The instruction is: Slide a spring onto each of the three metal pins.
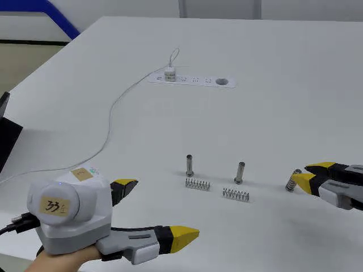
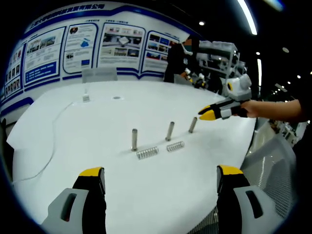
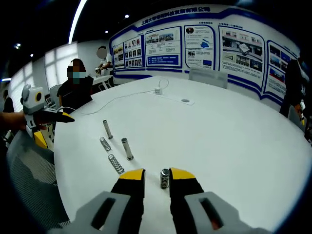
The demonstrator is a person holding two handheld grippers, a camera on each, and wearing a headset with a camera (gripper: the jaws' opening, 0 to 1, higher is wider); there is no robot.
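Three metal pins stand in a row on the white table (image 1: 272,119). The left pin (image 1: 189,165) and the middle pin (image 1: 240,172) are bare. A loose spring (image 1: 197,183) lies in front of the left pin, and another spring (image 1: 235,195) in front of the middle one. The right pin (image 1: 293,180) has a spring around it. My right gripper (image 1: 307,173) is narrowly open, its yellow tips just right of that sprung pin (image 3: 165,178), which stands between the jaws in the right gripper view. My left gripper (image 1: 156,208) is wide open near the front edge, holding nothing.
A white power strip (image 1: 193,80) with a plug (image 1: 169,73) lies at the back, and its cable (image 1: 110,119) runs to the left edge. A dark object (image 1: 8,136) sits at the far left. A person (image 3: 78,83) stands beyond the table.
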